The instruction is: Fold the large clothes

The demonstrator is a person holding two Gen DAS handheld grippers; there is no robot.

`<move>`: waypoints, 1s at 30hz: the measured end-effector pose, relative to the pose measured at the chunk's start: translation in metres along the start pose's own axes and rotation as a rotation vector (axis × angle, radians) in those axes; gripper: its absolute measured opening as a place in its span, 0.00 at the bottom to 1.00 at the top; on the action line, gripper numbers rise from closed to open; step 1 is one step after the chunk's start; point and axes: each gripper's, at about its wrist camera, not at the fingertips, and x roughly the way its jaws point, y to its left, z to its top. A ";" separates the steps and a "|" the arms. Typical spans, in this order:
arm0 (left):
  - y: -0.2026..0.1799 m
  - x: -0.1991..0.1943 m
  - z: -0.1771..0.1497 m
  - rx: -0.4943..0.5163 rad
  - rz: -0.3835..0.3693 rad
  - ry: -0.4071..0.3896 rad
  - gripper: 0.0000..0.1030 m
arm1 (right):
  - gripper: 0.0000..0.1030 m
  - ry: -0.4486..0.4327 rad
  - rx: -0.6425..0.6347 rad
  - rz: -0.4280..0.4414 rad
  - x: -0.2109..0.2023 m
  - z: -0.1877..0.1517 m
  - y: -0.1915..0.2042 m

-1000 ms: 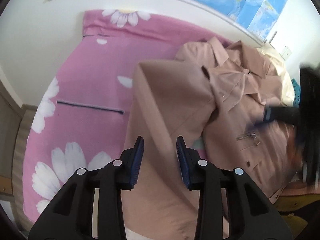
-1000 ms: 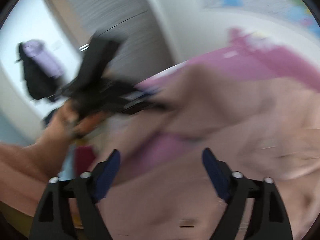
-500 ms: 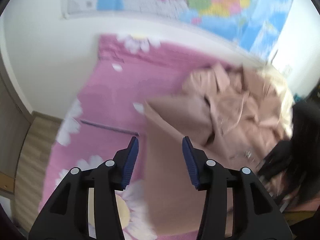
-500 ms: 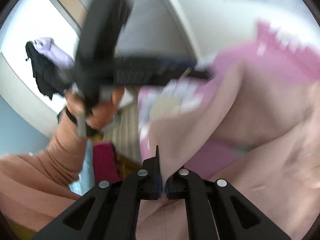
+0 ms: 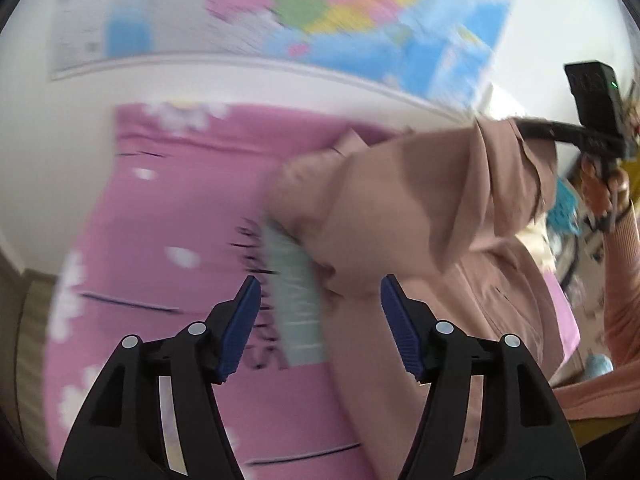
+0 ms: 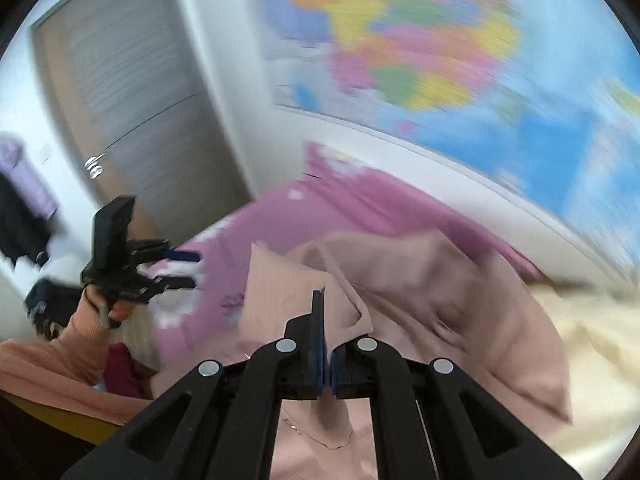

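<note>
A large dusty-pink coat (image 5: 432, 220) lies on a pink flowered bedsheet (image 5: 168, 216). My right gripper (image 6: 325, 344) is shut on a fold of the coat (image 6: 400, 292) and holds it lifted off the bed; it also shows at the upper right of the left wrist view (image 5: 592, 120), with the fabric hanging from it. My left gripper (image 5: 320, 320) is open and empty, low over the sheet at the coat's left edge, where a pale green lining (image 5: 296, 296) shows. It also shows at the left of the right wrist view (image 6: 176, 268). Both views are blurred.
A coloured world map (image 5: 340, 12) hangs on the white wall behind the bed. A grey door (image 6: 132, 92) is at the left. A cream garment (image 6: 592, 344) lies on the bed to the right of the coat. Wooden floor (image 5: 24, 312) shows left of the bed.
My right gripper has shut on the coat and lifted it up and to the right. My left gripper has opened wider and pulled back off the coat.
</note>
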 end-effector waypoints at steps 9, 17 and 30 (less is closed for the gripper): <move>-0.061 0.103 0.007 0.119 -0.014 0.143 0.68 | 0.67 0.135 0.341 -0.179 0.043 -0.101 -0.111; -0.052 0.125 0.004 0.107 0.065 0.175 0.61 | 0.79 0.009 0.382 -0.043 0.021 -0.167 -0.093; -0.041 0.116 -0.002 0.055 0.074 0.164 0.54 | 0.04 0.014 0.220 -0.230 0.006 -0.155 -0.052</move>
